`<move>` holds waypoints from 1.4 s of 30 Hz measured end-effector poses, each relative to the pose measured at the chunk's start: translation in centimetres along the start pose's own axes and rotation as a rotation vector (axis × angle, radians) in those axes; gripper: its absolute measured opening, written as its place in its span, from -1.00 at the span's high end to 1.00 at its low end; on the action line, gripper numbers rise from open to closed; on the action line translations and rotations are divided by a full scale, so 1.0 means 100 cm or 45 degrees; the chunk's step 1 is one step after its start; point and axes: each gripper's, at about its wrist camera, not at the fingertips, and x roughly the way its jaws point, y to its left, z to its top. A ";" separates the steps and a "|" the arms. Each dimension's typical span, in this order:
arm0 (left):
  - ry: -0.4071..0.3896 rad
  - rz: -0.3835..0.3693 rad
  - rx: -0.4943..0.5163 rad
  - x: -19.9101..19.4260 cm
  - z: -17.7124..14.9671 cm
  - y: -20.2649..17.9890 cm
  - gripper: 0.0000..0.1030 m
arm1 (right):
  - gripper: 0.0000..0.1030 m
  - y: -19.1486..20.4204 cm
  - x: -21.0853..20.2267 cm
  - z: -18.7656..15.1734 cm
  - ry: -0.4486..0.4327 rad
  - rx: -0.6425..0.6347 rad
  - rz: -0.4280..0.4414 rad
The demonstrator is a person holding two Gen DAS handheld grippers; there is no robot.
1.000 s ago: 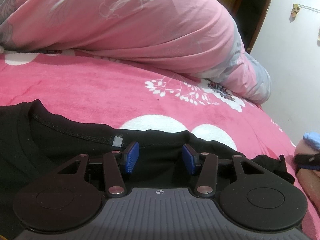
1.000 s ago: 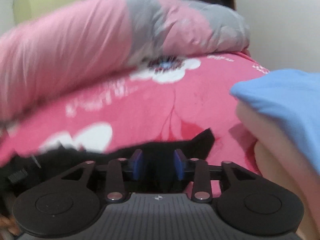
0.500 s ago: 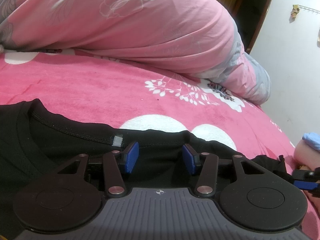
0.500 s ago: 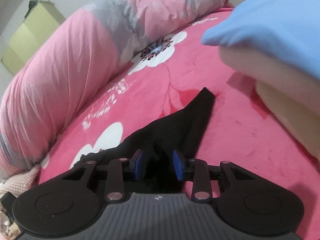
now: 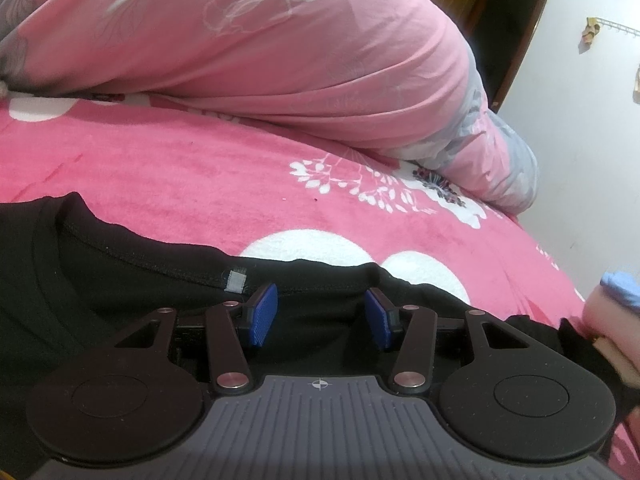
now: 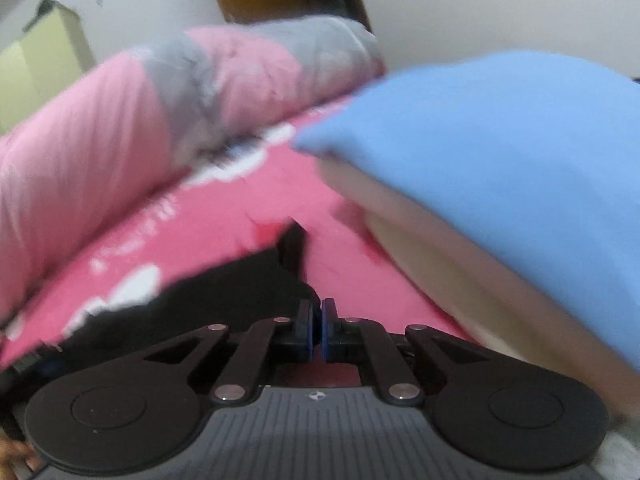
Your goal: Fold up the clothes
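Observation:
A black T-shirt [image 5: 120, 276] lies flat on the pink floral blanket [image 5: 200, 184], collar and grey neck tag [image 5: 236, 281] facing up. My left gripper [image 5: 320, 314] is open, hovering low over the shirt just below the collar, with blue pads on either side of bare black cloth. In the right wrist view, which is blurred, my right gripper [image 6: 318, 330] has its jaws pressed together at the edge of the shirt's sleeve [image 6: 256, 280]. Whether cloth is pinched between the pads is not clear.
A rolled pink and grey quilt [image 5: 260, 60] lies along the far side of the bed. The person's arm in a blue sleeve [image 6: 500, 152] fills the right of the right wrist view. A dark doorway [image 5: 508, 32] and white wall stand behind.
My right gripper has closed its jaws at the sleeve edge and swung, blurring its view. The left gripper has stayed open and still over the collar.

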 end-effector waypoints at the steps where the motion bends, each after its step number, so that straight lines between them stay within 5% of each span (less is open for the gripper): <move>1: 0.000 0.001 0.001 0.000 0.000 0.000 0.05 | 0.94 -0.005 0.003 -0.004 0.019 0.009 -0.024; 10: 0.000 -0.007 -0.007 0.000 0.000 0.002 0.05 | 0.88 -0.023 0.009 -0.017 0.027 0.070 -0.140; 13: -0.001 -0.009 -0.009 0.000 0.000 0.002 0.05 | 0.85 -0.019 -0.002 -0.019 -0.043 -0.035 -0.272; 16: -0.003 -0.015 -0.016 0.000 0.000 0.003 0.05 | 0.84 -0.012 -0.016 -0.021 -0.077 -0.120 -0.264; 20: -0.010 -0.029 -0.039 0.000 0.000 0.006 0.05 | 0.84 0.029 -0.024 -0.021 -0.132 -0.301 -0.080; 27: -0.030 -0.079 -0.113 -0.003 0.000 0.015 0.05 | 0.84 0.095 0.042 -0.004 0.036 -0.458 0.290; 31: -0.043 -0.109 -0.158 -0.004 0.000 0.021 0.06 | 0.84 0.097 0.091 0.006 0.106 -0.499 0.146; 34: -0.052 -0.132 -0.192 -0.006 0.000 0.025 0.05 | 0.85 0.073 0.108 0.025 0.048 -0.320 -0.067; 35: -0.058 -0.146 -0.207 -0.006 0.001 0.027 0.05 | 0.83 0.072 0.103 0.029 0.026 -0.295 -0.058; 40: -0.089 -0.222 -0.282 -0.011 0.002 0.035 0.04 | 0.81 0.117 0.081 0.026 0.039 -0.444 0.361; 42: -0.093 -0.243 -0.293 -0.013 0.002 0.036 0.04 | 0.44 0.143 0.082 0.023 0.085 -0.536 0.510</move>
